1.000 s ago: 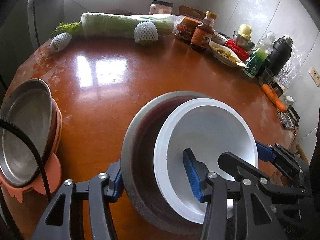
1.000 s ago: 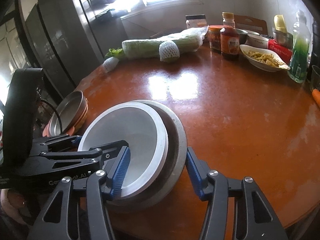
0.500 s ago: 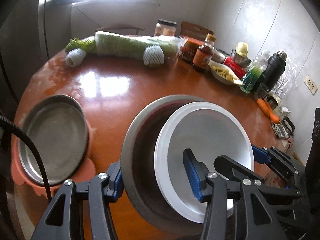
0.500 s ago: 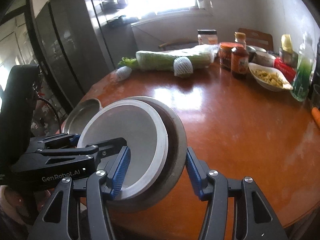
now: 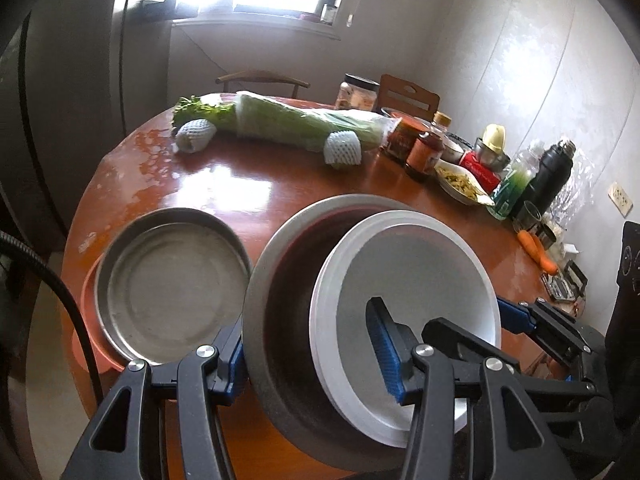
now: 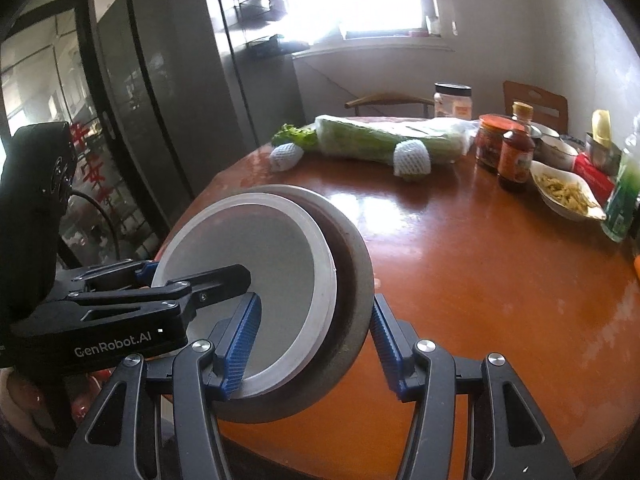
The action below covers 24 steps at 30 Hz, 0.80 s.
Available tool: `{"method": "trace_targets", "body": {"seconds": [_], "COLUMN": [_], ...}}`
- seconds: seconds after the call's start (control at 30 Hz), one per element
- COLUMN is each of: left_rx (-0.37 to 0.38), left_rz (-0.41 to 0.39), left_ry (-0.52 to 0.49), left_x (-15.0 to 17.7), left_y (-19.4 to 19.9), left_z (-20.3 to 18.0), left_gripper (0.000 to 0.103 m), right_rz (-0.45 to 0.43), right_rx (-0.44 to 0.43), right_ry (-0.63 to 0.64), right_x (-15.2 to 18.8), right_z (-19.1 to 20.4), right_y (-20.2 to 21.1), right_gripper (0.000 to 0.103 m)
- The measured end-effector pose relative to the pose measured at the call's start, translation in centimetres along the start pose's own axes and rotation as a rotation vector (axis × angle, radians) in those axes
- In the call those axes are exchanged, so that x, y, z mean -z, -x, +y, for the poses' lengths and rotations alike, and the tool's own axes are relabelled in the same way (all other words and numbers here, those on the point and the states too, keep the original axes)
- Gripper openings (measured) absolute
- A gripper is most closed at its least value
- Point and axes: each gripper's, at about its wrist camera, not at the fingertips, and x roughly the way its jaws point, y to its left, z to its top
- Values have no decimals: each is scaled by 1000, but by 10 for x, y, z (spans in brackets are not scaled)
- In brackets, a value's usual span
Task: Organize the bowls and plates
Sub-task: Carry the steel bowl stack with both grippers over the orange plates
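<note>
Grey and speckled like stone, the big bowl (image 5: 280, 320) is held up off the brown counter (image 5: 248, 196) between the two tools, tipped on edge so its open face turns toward the left one, with a white plate (image 5: 416, 276) nested inside it and leaning the same way. The left gripper (image 5: 308, 356) is clamped over the near rim, one blue pad outside the grey wall and the other pressed on the plate's face; the right gripper (image 6: 316, 340) pinches the opposite rim in the same fashion, so both are grasping the pair together. Just to the left, low on the counter, a metal dish (image 5: 172, 284) sits in an orange holder (image 5: 86, 300), and that looks like the likely place for this stack to go, though I can't be sure. The bowl seems thick, stiff and fairly heavy, the plate thin, smooth and probably breakable, and tilted like this it could slide out if either pinch eases. The rim is the sensible hold, both layers caught at once, and levelling the pair before setting down would be safer. Wrapped greens (image 6: 388, 140), jars and bottles crowd the far side, well apart from all this.
</note>
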Motion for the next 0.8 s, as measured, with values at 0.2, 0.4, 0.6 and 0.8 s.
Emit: {"method": "trace_targets", "body": {"seconds": [0.2,0.4,0.6,0.8], "left_rx": [-16,-47,-79,-115], "left_rz": [-13,-35,-56,-67], "left_ry": [30,68,97,113], "left_x": [-3,-7,-11,-17], "left_y": [5,13,22,29], "left_z": [24,49,73,90], "left_gripper": [52,52,52,52], "right_rz": [-9,-14,-14,-12], "right_rx": [-13,-35,-62,-92], "right_ry": [29,76,116,150], "right_x": [-14,-29,-43,-55], "right_z": [19,43,64,81], "right_y": [-11,-23,-37,-51], "right_gripper": [57,57,57,57]}}
